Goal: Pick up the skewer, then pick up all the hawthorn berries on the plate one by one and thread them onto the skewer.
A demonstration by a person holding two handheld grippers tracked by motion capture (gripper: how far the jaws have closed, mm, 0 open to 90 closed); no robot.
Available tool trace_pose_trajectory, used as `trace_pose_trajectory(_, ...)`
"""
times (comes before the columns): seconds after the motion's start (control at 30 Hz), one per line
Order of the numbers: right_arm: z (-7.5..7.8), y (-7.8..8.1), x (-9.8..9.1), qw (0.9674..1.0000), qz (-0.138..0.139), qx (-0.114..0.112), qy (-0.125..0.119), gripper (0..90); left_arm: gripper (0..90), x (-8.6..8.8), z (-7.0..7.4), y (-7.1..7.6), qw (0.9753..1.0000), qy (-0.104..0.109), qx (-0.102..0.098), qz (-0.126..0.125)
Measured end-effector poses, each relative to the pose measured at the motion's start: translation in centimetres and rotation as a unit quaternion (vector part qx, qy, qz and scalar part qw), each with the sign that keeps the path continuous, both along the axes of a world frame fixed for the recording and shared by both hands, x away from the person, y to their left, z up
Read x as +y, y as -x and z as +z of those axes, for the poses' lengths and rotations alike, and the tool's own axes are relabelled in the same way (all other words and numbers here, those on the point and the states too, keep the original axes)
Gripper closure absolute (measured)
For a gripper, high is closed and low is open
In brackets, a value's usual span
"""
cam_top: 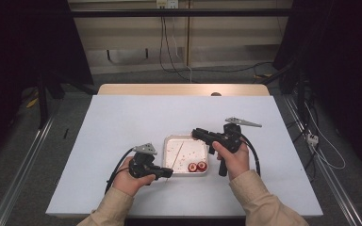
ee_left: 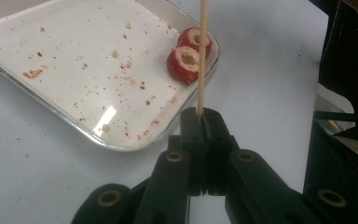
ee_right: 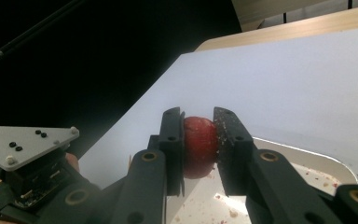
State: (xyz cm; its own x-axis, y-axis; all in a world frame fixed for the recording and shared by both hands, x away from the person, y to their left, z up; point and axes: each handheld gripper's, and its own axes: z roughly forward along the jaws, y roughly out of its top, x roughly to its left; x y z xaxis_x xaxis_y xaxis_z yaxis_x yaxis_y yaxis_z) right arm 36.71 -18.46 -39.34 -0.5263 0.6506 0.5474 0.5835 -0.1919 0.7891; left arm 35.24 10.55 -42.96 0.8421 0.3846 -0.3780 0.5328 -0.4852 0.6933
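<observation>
The left gripper point(ee_left: 204, 116) has its jaws pinched tight on the butt of a thin wooden skewer point(ee_left: 202, 56), which in the left gripper view runs straight up toward twelve o'clock, over the corner of the tray. The right gripper point(ee_right: 199, 140) holds a red fruit point(ee_right: 199, 147) squeezed between its two pads, the jaws standing only as wide as the fruit itself. In the high view the right gripper point(cam_top: 199, 135) sits at the tray's two o'clock corner and the left gripper point(cam_top: 168, 173) at its seven o'clock corner, with the skewer point(cam_top: 179, 149) slanting between them above the tray.

Judged from this, the step in hand is threading: one fruit is up and gripped, the stick is steadied, and the two have yet to meet. The next move calls for lining the skewer's point up with the middle of the fruit and pushing one onto the other along the stick's axis; any sideways load could bend or snap so thin a stick, or make the fruit slip from the pads.

The held fruit is small, round and dark red, with a glossy skin and bits of pulp stuck to the pad beside it. Two more cored fruits point(ee_left: 189, 56) lie touching each other at the tray's five o'clock corner in the high view, each red with a pale hollow centre. The white tray point(ee_left: 98, 140) is strewn with red and tan crumbs and rests on the pale table point(cam_top: 122, 117).
</observation>
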Motion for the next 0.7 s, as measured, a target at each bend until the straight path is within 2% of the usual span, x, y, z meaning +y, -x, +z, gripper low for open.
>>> trace_pose_trajectory(0.27, 0.5, -0.2, 0.3, 1.0000, 0.003, -0.007, 0.004, 74.3, 89.3, 0.2, -0.1, 0.1, 1.0000, -0.001, 0.006, -0.001)
trace_pose_trajectory(0.5, 0.8, -0.3, 0.7, 0.9999, 0.005, -0.010, -0.006, 74.3, 89.3, -0.4, -0.3, 0.2, 0.9999, -0.008, 0.012, -0.008)
trace_pose_trajectory(0.7, 0.7, 0.0, 1.3, 0.9998, 0.016, -0.010, -0.012, 74.3, 89.3, -0.9, -0.3, 0.1, 0.9998, -0.004, 0.018, -0.007)
